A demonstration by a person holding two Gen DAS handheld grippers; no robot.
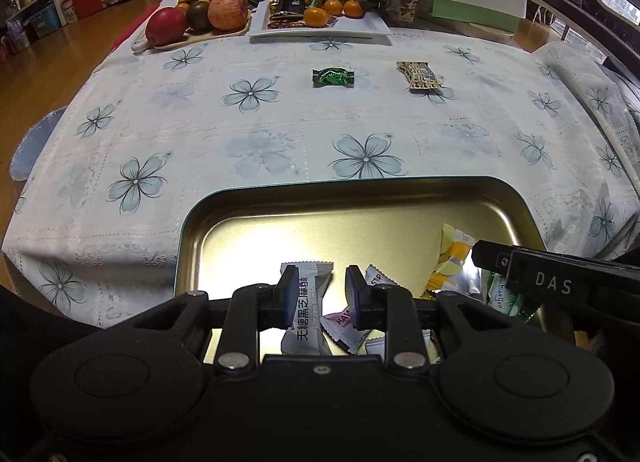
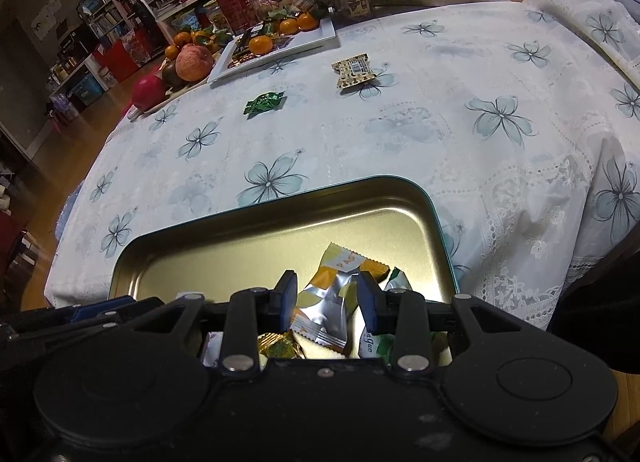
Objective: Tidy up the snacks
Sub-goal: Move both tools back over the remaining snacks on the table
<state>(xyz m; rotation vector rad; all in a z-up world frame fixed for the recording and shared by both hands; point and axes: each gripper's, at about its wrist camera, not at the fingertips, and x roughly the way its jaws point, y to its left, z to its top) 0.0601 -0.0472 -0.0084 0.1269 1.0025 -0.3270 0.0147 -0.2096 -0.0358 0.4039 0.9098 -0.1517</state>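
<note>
- Both of my grippers hang over the near end of the gold tin tray. Left gripper has its jaws parted a moderate way with nothing pinched; a grey-white sesame snack packet lies in the tray below the gap.
- Right gripper is likewise apart and holds nothing; beneath the gap lies a silver-and-orange snack packet, which looks to rest loose in the tray.
- Beside that packet in the tray sit a gold-wrapped candy and a green-and-white packet.
- A pink-and-white sachet lies in the tray just right of the sesame packet.
- Beyond the tray, on the flowered tabletop, a green-wrapped candy and a brown patterned snack bar lie well apart from it and from each other.
- Farther beyond the tray stands a white rectangular plate with mandarins, and left of it a fruit platter of apples and oranges.
</note>
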